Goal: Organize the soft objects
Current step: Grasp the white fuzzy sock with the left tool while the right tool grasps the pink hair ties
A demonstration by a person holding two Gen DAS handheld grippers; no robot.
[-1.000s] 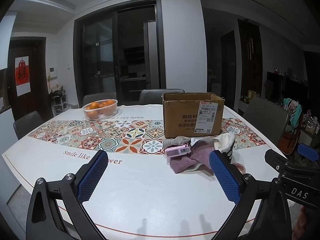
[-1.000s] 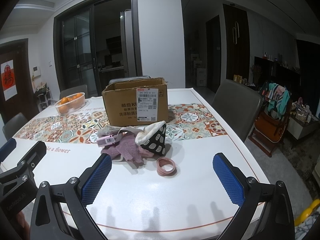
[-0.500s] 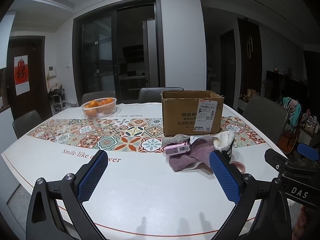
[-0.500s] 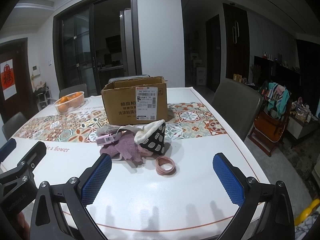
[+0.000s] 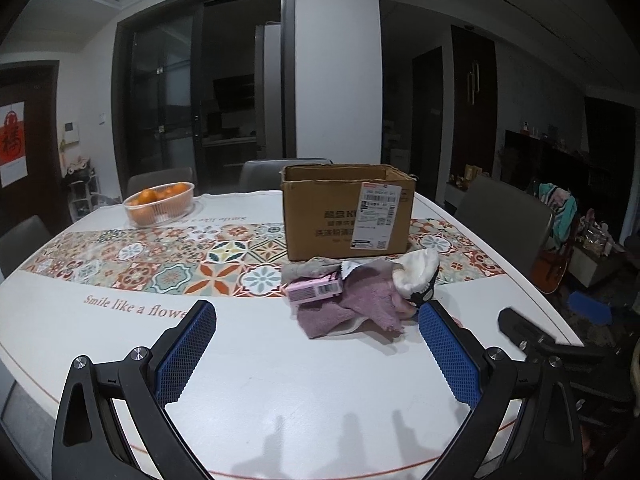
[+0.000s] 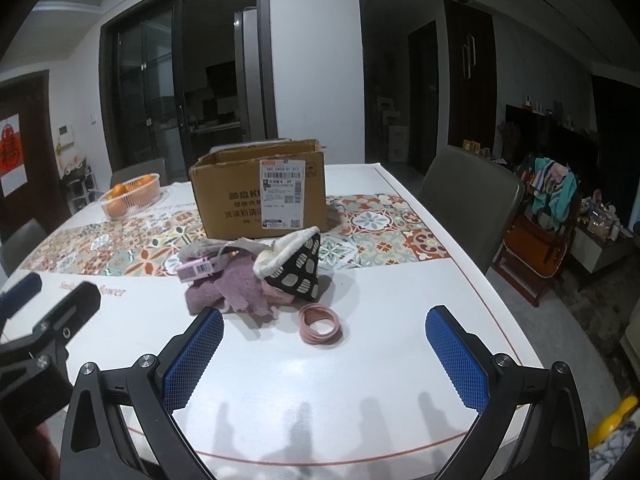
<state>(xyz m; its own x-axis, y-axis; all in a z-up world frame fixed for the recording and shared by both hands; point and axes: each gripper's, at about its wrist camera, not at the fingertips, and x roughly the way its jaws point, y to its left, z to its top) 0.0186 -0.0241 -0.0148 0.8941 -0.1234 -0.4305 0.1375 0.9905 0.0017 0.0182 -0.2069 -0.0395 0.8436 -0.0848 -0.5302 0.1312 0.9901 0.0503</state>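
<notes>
A heap of soft things lies on the white table in front of an open cardboard box. It holds purple fleece gloves, a pink tagged packet and a black spotted slipper with white fleece lining. A coil of pink hair bands rests just right of the heap. My left gripper hangs open, short of the heap. Open too, my right gripper hovers just before the hair bands. Nothing is held.
A clear basket of oranges stands at the far left on the patterned runner. Grey chairs ring the table. The table's near edge lies close below my grippers. The left gripper's body shows at the left.
Both grippers have crept a little closer to the heap and the box; the objects look slightly larger. Neither gripper has changed its opening, and nothing on the table has moved.
</notes>
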